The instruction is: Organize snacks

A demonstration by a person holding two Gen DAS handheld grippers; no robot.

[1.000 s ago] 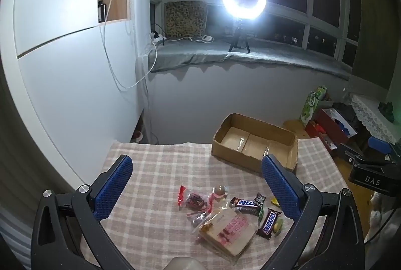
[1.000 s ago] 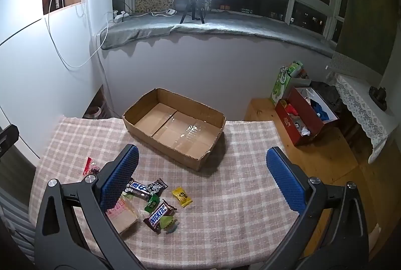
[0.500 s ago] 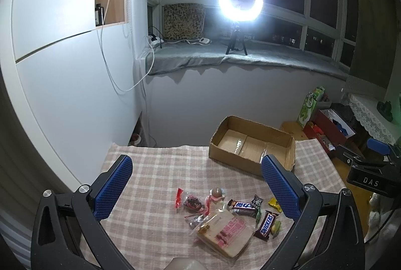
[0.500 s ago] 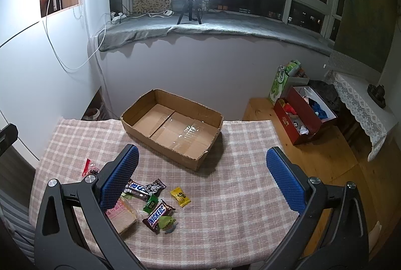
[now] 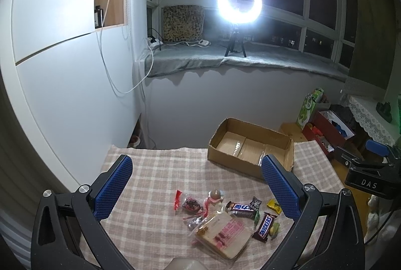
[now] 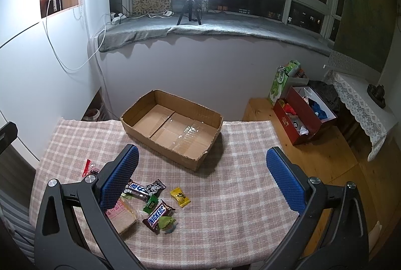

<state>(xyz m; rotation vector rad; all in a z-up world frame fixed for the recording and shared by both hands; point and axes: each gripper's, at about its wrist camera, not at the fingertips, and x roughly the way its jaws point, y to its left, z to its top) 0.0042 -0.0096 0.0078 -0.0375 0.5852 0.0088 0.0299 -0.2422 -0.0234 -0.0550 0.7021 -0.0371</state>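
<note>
Left wrist view: left gripper (image 5: 196, 178) is hanging with jaws wide apart, holding nothing, over the checked-cloth tabletop (image 5: 155, 177). Crinkly snack wrappers (image 5: 225, 212) are lying in a loose pile, and the corrugated cardboard box (image 5: 250, 144) is sitting behind them.

Right wrist view: right gripper (image 6: 201, 169) is also gaping, holding nothing. Its left finger is hiding part of the pile; a glossy Snickers bar (image 6: 158, 216) is showing.

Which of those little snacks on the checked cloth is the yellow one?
The small yellow packet, lying apart at the right edge of the pile. Its neighbours are a brown Snickers bar and a green sweet.
</note>
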